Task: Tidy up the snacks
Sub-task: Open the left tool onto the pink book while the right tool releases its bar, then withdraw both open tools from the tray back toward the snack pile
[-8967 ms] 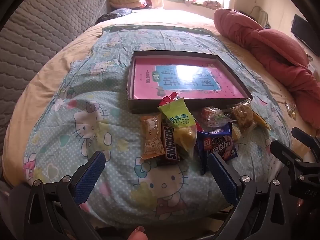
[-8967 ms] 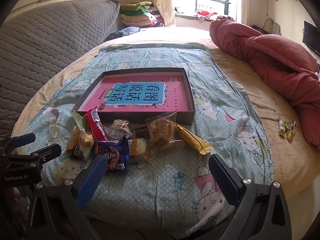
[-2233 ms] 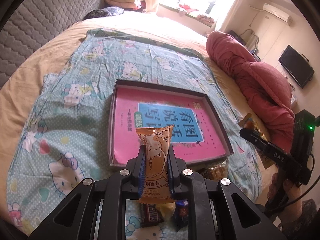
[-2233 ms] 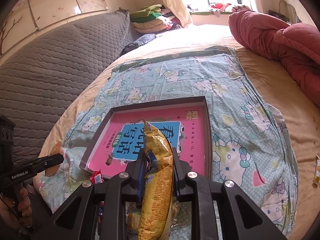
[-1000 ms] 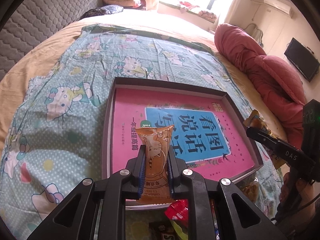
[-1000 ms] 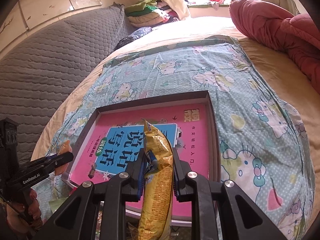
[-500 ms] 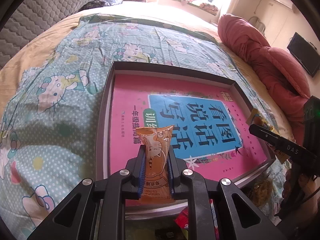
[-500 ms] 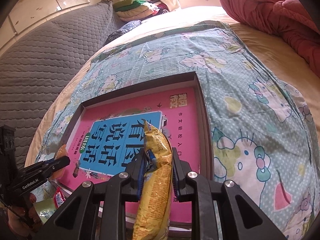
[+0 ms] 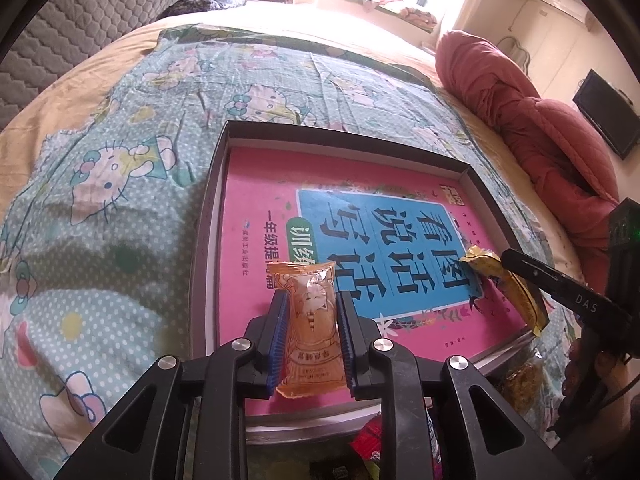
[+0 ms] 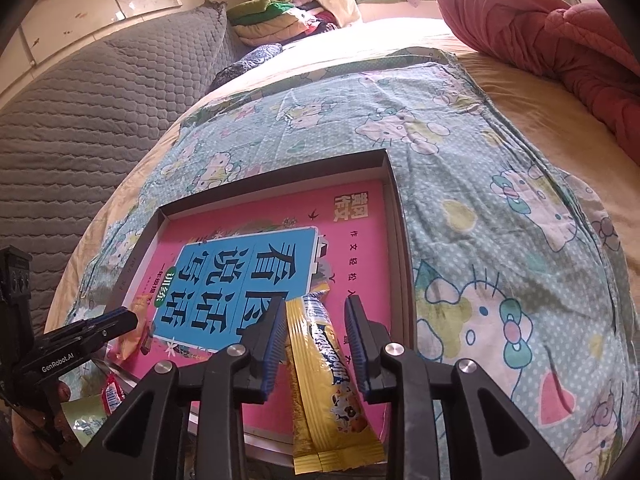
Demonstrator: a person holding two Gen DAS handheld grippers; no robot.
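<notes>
**A:** What are the two tools doing?

**B:** The left tool is clamped on an orange snack packet with a cartoon cat on it, blue pads pressed against both sides, the packet upright between them. It hovers over the near left part of a shallow dark tray.

**A:** And the right one?

**B:** The right tool has its fingers parted, with a gap on each side of a long yellow snack bar. The bar lies lengthwise between them (its near end overhangs the tray's front rim, its far end rests on the tray's floor), so nothing is gripped.

**A:** What is inside the tray?

**B:** A pink book with a blue panel of large Chinese characters covers its bottom. The yellow bar sits on the book's near right part.

**A:** And around the tray?

**B:** It rests on a pale green cartoon-cat blanket spread over a bed. Just in front of the tray, more wrapped snacks lie in a loose pile, partly hidden by the tools. A rumpled red quilt is heaped at the bed's right side, and a grey quilted headboard runs along the left.
</notes>
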